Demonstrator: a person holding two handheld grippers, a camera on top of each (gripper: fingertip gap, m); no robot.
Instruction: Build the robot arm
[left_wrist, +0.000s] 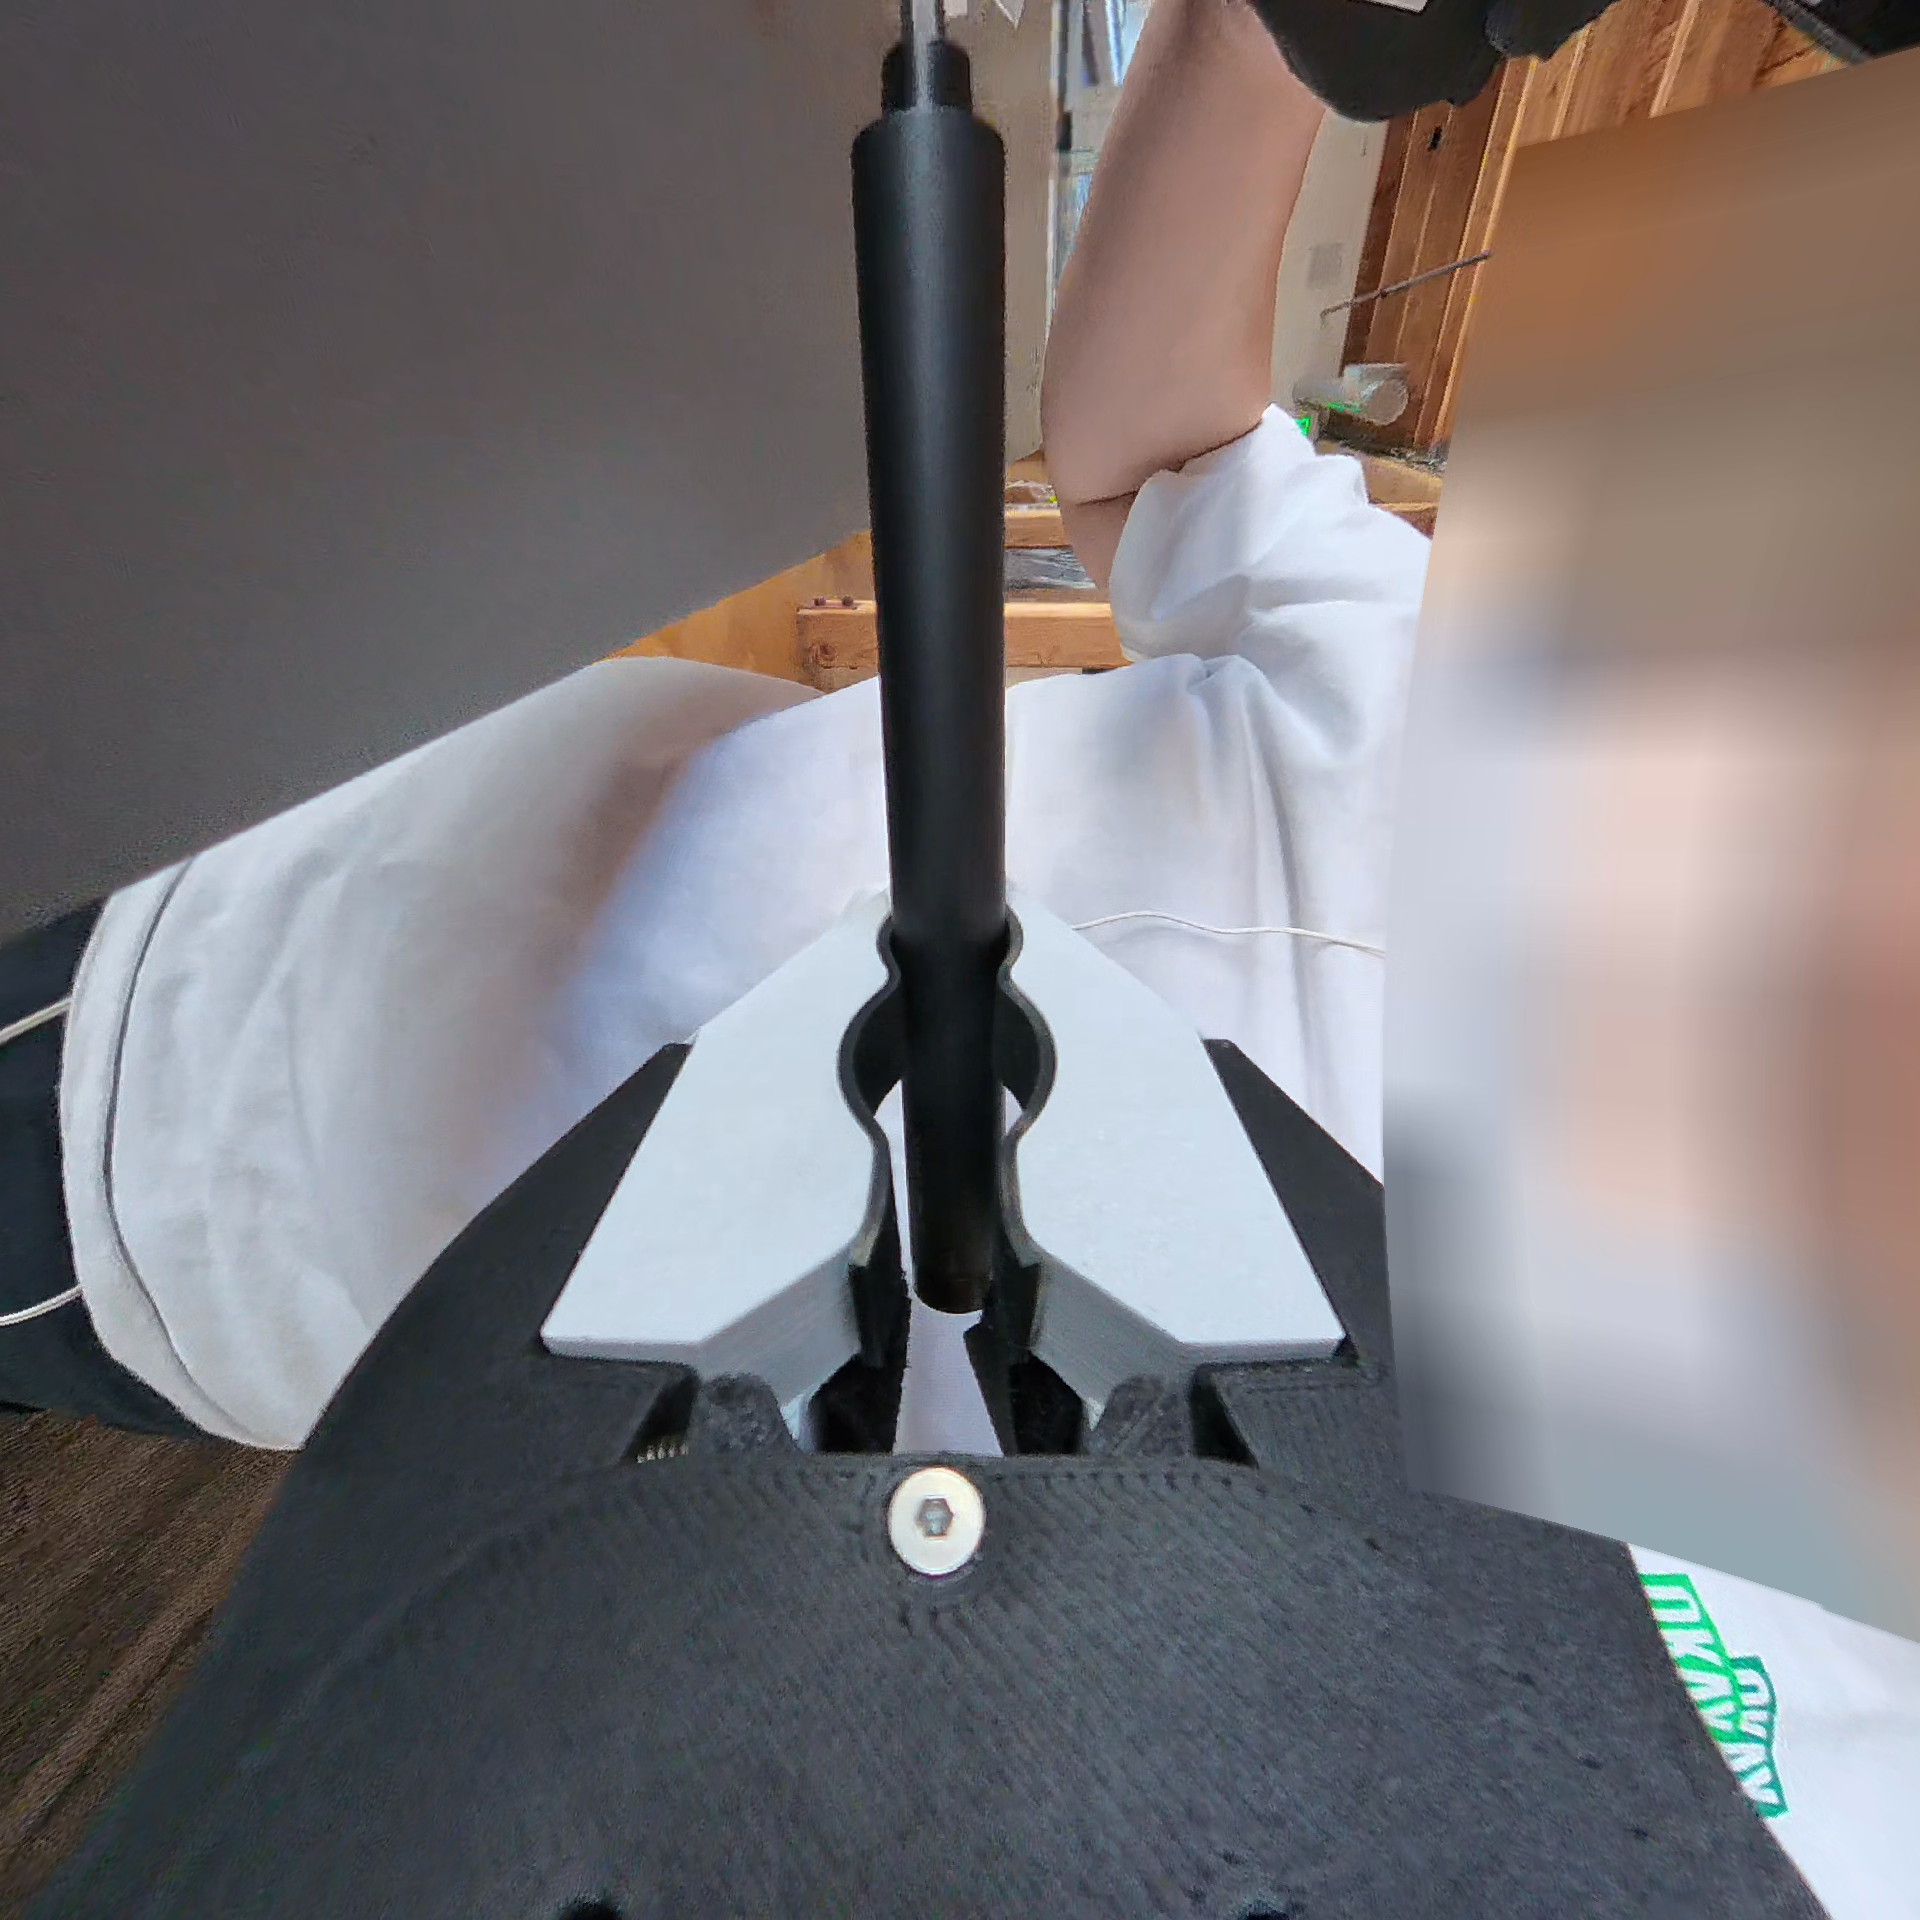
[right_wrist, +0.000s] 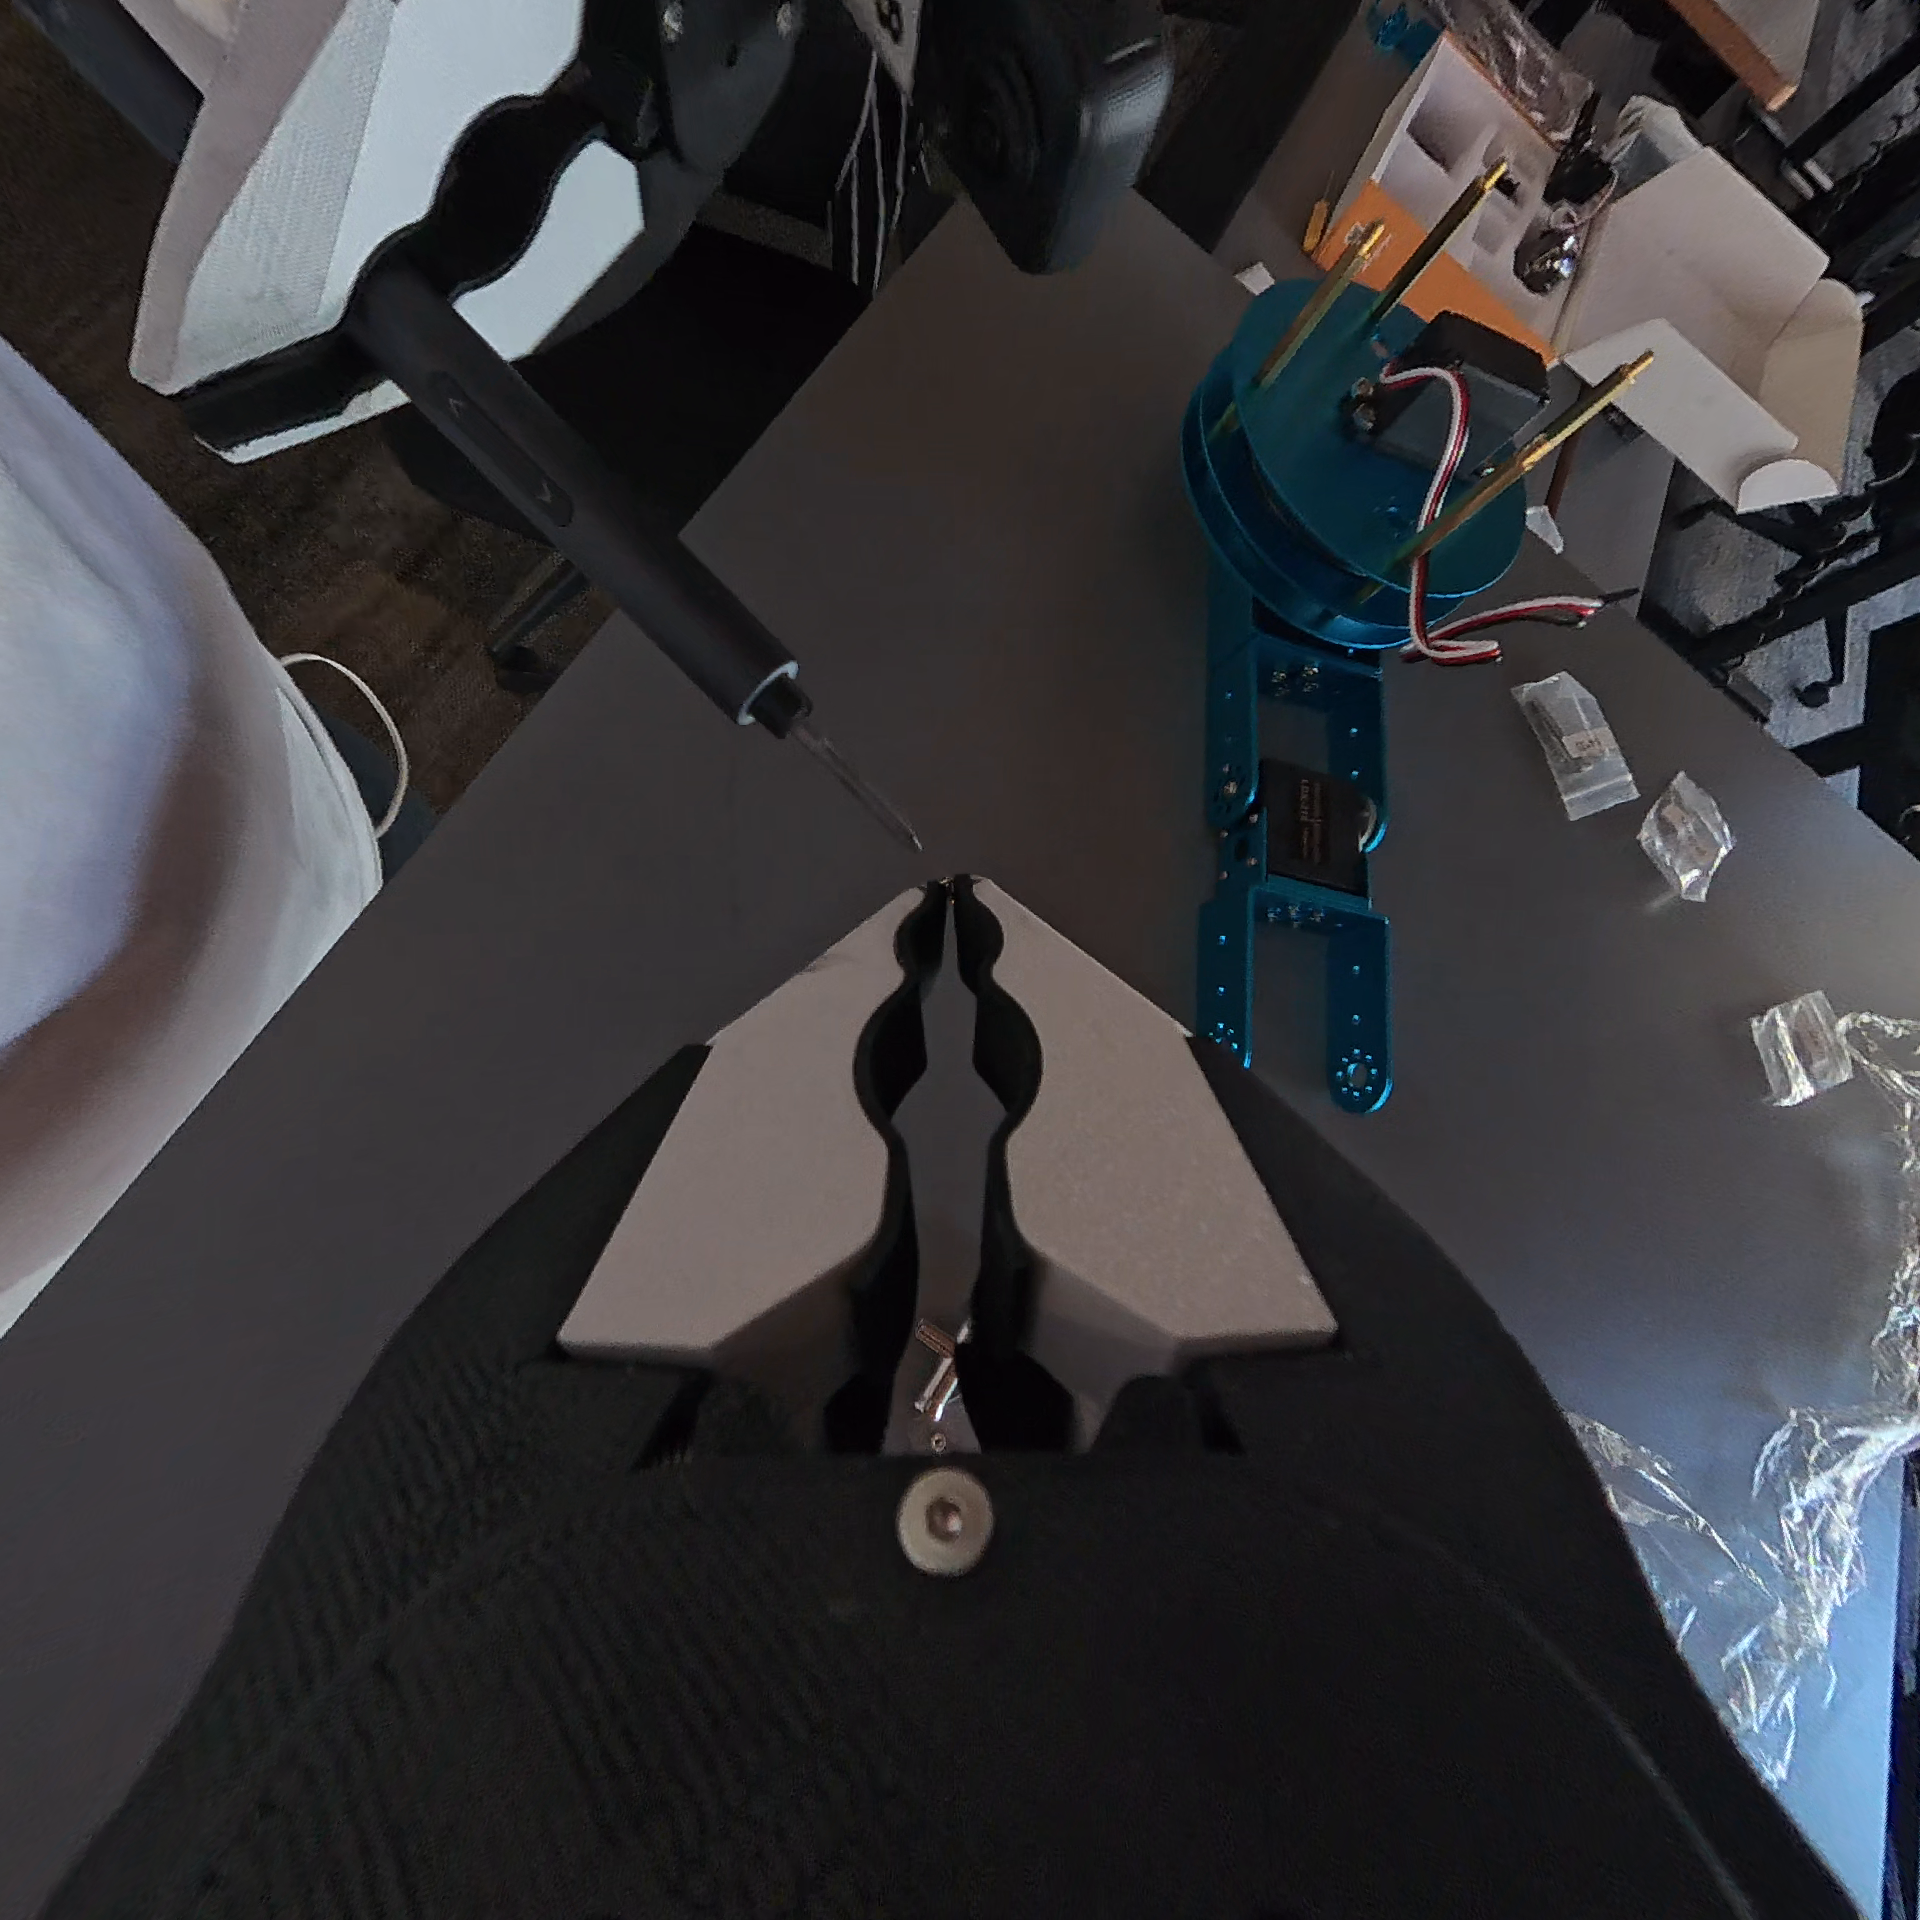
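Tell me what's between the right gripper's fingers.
The right gripper pinches a tiny screw at its fingertips. Further back, loose silver screws show through the gap; how much the pads cover is unclear.

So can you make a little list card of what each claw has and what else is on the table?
left gripper: shut on the black electric screwdriver
screwdriver tip: points at the right gripper's tips, small gap
right gripper: pinching a tiny screw at its tips
table: grey
blue metal robot-arm kit: right of the grippers, brass posts up
small clear bags: farther right
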